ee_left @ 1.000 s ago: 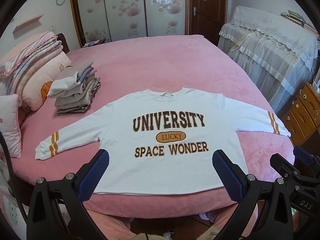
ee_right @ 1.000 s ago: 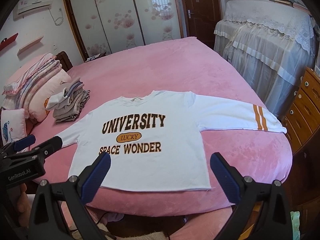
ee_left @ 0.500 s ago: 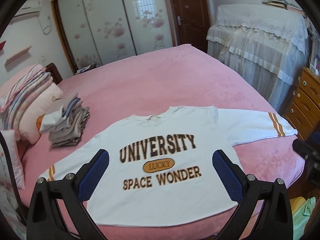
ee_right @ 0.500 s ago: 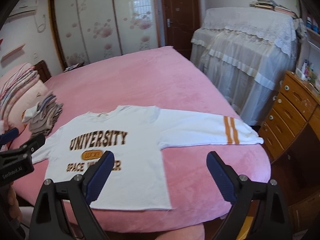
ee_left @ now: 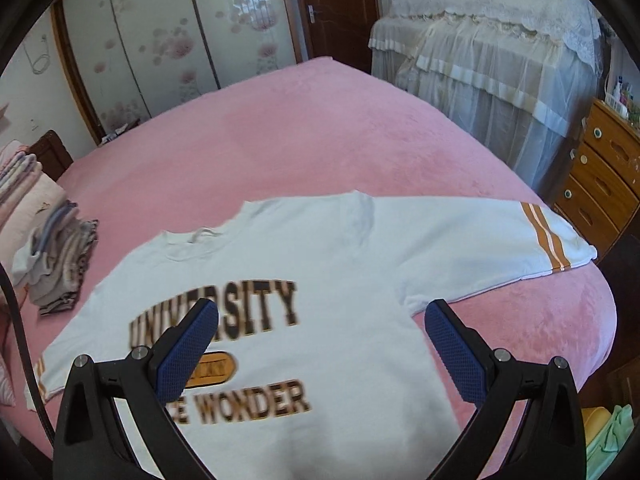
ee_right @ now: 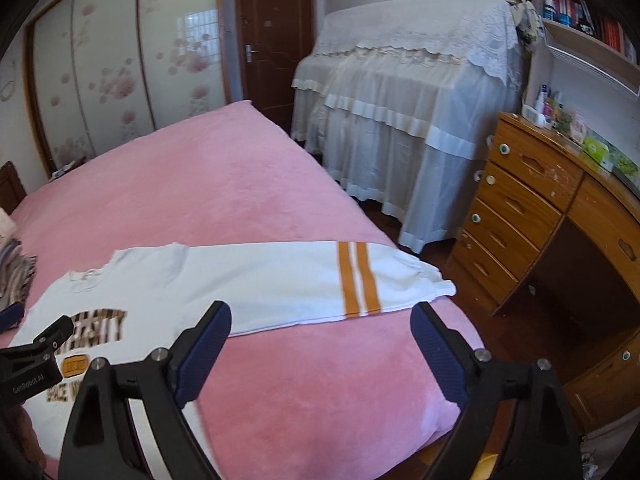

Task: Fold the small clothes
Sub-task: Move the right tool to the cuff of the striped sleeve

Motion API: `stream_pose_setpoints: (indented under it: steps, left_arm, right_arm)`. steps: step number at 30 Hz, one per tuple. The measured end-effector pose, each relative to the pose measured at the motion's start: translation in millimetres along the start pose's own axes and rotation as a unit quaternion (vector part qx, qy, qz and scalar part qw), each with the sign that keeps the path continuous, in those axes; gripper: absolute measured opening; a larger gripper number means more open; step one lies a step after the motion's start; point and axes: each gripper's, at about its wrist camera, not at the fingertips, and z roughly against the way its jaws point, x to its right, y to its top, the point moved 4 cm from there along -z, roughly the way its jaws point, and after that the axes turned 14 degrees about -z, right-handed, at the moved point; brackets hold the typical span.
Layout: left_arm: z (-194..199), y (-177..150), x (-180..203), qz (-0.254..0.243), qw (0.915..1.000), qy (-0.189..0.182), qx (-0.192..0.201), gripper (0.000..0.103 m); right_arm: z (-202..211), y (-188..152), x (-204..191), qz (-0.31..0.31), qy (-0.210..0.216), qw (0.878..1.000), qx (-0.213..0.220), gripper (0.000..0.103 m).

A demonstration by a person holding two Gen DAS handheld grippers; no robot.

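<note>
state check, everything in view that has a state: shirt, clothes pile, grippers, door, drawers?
White sweatshirt: flat on the bed, print up, unfolded.
Striped sleeve: stretched out sideways.
Clothes pile: folded, stacked.
Left gripper: open, empty.
Right gripper: closing, nothing between the jaws.
Door: shut.
Dresser drawers: shut.

Both grippers were swung across toward the striped sleeve (ee_right: 356, 280) end of the sweatshirt (ee_left: 320, 280) and brought lower. The left gripper (ee_left: 322, 354) was carried over the printed chest. The right gripper (ee_right: 320, 356) was shifted past the body, its jaws closing slightly, nothing caught between them.
</note>
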Motion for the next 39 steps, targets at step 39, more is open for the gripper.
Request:
stream_pose_setpoints:
  steps: [39]
  left_arm:
    - [-143.6,26.0,134.8,-0.037,0.9939,-0.052,-0.090,0.103]
  right_arm:
    - [-196.8,-1.3,142.6,-0.225,0.040,0.960,-0.161,0.068]
